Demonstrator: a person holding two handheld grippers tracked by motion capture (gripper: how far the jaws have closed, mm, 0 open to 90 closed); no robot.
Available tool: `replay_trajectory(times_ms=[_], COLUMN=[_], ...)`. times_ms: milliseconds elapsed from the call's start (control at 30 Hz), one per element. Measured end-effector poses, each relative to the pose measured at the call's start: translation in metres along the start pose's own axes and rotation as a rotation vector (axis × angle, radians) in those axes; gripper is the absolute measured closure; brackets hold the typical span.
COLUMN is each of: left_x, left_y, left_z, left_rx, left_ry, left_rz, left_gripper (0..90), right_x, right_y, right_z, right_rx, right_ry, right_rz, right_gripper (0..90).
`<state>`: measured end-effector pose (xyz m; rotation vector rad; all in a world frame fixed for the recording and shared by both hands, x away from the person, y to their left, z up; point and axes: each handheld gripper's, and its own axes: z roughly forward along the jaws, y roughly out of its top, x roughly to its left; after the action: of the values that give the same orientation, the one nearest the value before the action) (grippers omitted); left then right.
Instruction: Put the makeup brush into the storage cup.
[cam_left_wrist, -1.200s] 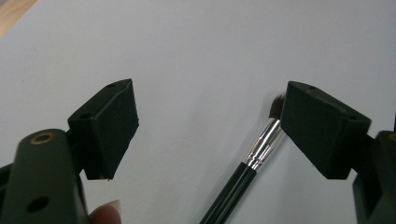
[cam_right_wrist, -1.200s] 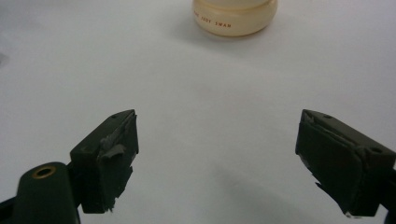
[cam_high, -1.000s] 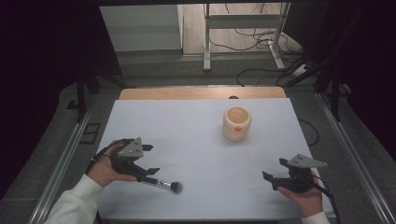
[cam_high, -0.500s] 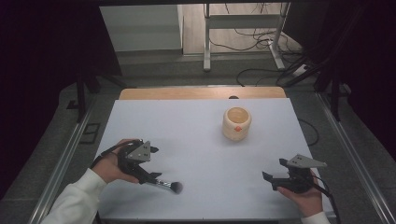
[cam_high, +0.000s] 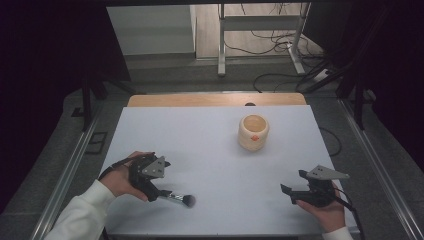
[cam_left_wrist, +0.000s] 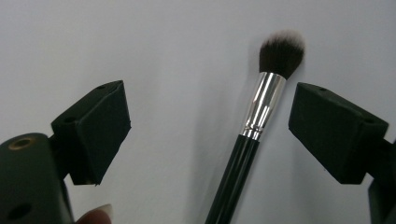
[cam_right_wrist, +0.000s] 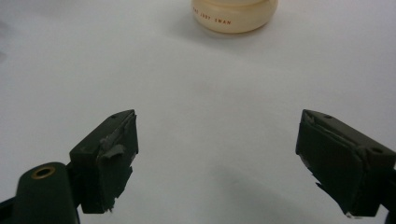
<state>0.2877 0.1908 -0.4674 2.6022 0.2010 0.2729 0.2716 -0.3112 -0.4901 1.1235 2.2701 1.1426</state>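
Left gripper (cam_high: 159, 191): held in the person's left hand (cam_high: 122, 177) at the near left of the white surface (cam_high: 210, 150), tipped down toward it.
Left jaws: spread wide and just been opening; the brush lies between them, and neither pad presses on it.
Makeup brush (cam_left_wrist: 254, 130): lying flat on the surface, black handle, shiny silver ferrule, dark bristles with pale tips. In the left gripper view it sits closer to the right-hand jaw, with a narrow gap beside the ferrule. In the high view (cam_high: 179, 199) its bristle end points right, just beyond the gripper.
Right gripper (cam_high: 289, 192): held in the right hand (cam_high: 325, 212) at the near right, well apart from the brush.
Right jaws: standing wide apart, with bare surface between them.
Cream jar (cam_high: 253, 132): upright and open-topped, right of centre on the far half of the surface; its lower wall with small lettering shows ahead of the right jaws (cam_right_wrist: 233, 16).
Far edge: a wooden strip (cam_high: 215, 99) runs along the surface.
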Motion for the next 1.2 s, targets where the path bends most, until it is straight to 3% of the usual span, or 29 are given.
replay_trajectory(times_ms=[267, 467, 1033, 1200], left_x=[0.000, 0.002, -0.003, -0.005], left_y=[-0.002, -0.002, 0.003, 0.003], left_z=[0.007, 0.009, 0.029, 0.033], left_rx=[0.009, 0.016, 0.067, 0.058], left_ry=[-0.039, -0.037, -0.081, -0.091], left_rz=[-0.010, -0.020, 0.043, 0.036], left_gripper=[10.4, 10.0, 10.8, 12.5], right_x=[0.000, 0.000, 0.001, 0.001], right_y=[0.000, -0.001, -0.001, -0.001], right_z=[0.000, 0.001, 0.000, 0.000], right_rx=[0.003, 0.007, 0.004, 0.005], right_ry=[-0.001, -0.002, 0.010, 0.010], right_rz=[-0.004, -0.007, -0.010, -0.009], right_gripper=[13.9, 13.9, 13.5, 13.4])
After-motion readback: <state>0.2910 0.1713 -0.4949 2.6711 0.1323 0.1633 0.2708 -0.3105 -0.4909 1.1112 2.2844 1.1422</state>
